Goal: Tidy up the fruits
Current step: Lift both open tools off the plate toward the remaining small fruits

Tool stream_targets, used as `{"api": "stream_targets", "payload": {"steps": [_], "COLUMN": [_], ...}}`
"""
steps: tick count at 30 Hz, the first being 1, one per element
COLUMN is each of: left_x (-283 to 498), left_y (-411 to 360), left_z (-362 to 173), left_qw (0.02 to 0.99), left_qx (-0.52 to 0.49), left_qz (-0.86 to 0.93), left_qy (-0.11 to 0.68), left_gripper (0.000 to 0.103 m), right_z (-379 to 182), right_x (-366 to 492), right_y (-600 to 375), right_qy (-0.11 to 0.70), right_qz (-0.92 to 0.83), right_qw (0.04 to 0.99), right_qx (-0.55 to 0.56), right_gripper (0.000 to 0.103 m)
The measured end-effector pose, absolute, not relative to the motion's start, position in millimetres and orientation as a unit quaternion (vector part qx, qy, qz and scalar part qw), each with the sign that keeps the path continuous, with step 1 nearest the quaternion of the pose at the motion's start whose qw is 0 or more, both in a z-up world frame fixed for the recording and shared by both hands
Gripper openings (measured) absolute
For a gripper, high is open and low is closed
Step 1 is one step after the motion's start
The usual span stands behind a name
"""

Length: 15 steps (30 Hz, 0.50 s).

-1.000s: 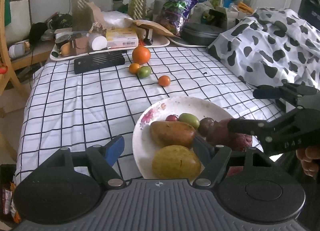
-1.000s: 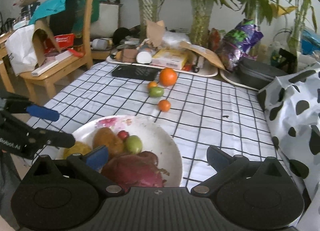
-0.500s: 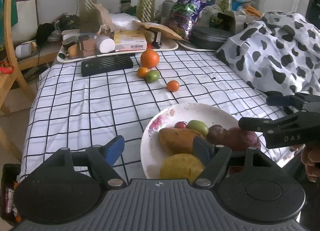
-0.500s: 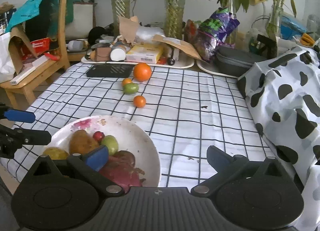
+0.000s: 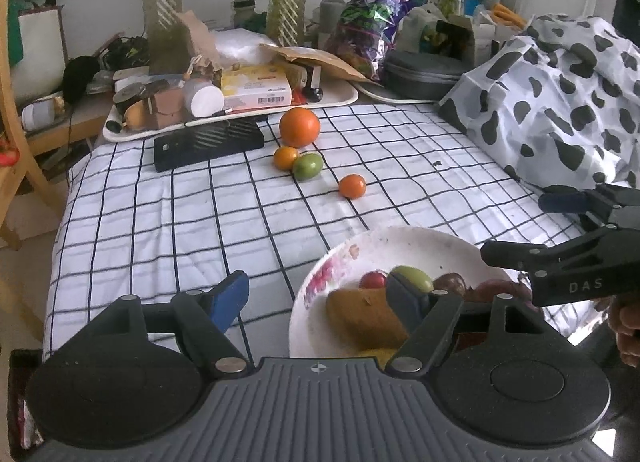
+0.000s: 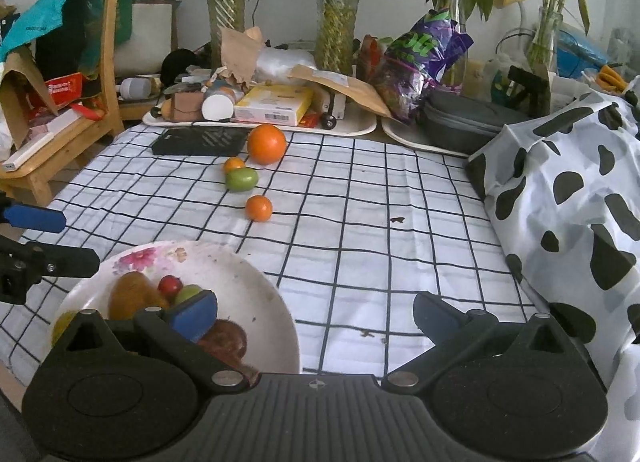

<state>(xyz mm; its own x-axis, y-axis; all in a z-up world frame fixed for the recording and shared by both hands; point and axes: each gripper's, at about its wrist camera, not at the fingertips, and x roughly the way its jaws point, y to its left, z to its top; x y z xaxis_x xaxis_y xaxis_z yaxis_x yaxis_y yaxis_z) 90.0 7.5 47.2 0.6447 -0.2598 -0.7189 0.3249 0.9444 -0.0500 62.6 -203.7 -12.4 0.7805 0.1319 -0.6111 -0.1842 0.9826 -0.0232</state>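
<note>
A white flowered plate (image 5: 404, 242) (image 6: 248, 286) sits at the near edge of the checked tablecloth and holds several fruits, among them a brown one (image 5: 360, 316), a green one (image 5: 414, 276) and a small red one (image 6: 170, 284). Farther back lie a large orange (image 5: 299, 127) (image 6: 266, 144), a small orange fruit (image 5: 285, 157), a green fruit (image 5: 307, 166) (image 6: 241, 179) and another small orange fruit (image 5: 352, 186) (image 6: 259, 208). My left gripper (image 5: 320, 298) is open and empty over the plate's left rim. My right gripper (image 6: 316, 314) is open and empty beside the plate's right rim.
A black flat box (image 5: 208, 142) lies behind the loose fruits. A cluttered white tray (image 5: 224, 102) and plant vases stand at the back. A cow-print cloth (image 6: 568, 198) covers the right side. A wooden chair (image 6: 68, 110) stands at the left.
Both grippers have drawn back toward the near edge and lifted, so the plate sits lower in both views. The fruits have not moved.
</note>
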Motion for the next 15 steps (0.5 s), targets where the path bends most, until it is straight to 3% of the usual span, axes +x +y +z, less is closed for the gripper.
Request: {"api": "stream_targets", "payload": {"steps": [15], "left_x": [133], "left_y": [2], "left_z": [44], "left_qw": [0.904], "left_qx": [0.051], "left_qz": [-0.166], "left_qy": [0.39], "left_gripper": [0.074], "right_z": [-14], "right_x": [109], "right_y": [-200], "right_qy": [0.327], "right_qz": [0.101], "right_qw": [0.938], "right_qx": [-0.049], "right_gripper": [0.103]}}
